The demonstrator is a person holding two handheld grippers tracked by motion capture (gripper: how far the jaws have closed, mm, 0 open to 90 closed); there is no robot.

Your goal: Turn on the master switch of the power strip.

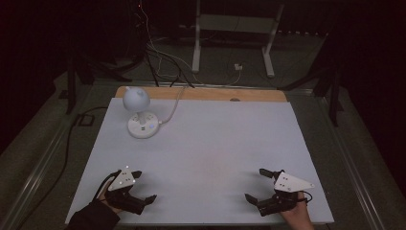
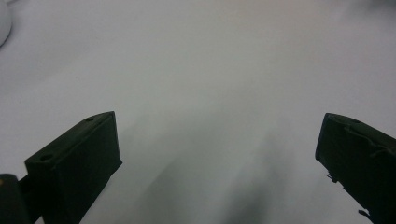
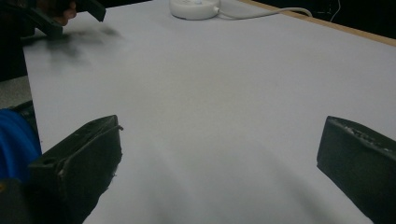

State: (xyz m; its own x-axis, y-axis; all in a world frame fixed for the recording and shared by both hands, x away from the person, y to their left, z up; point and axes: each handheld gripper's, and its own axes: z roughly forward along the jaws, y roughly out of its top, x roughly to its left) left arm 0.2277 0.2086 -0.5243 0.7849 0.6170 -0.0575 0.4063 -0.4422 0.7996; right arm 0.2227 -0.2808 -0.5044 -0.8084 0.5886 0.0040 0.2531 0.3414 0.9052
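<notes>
A small white desk lamp [image 1: 139,112] with a round base and dome head stands at the far left of the white table sheet [image 1: 206,143]; its base [image 3: 194,8] also shows in the right gripper view. My left gripper [image 1: 144,186] rests near the front left edge, open, with nothing between its jaws [image 2: 219,154]. My right gripper [image 1: 256,184] sits near the front right edge, open and empty too [image 3: 219,158]. Both point toward the middle of the sheet.
A white cable [image 1: 174,108] runs from the lamp base over the wooden back edge [image 1: 201,93]. Beyond the table stand a white metal frame [image 1: 234,36] and loose wires on the floor. The surroundings are dark.
</notes>
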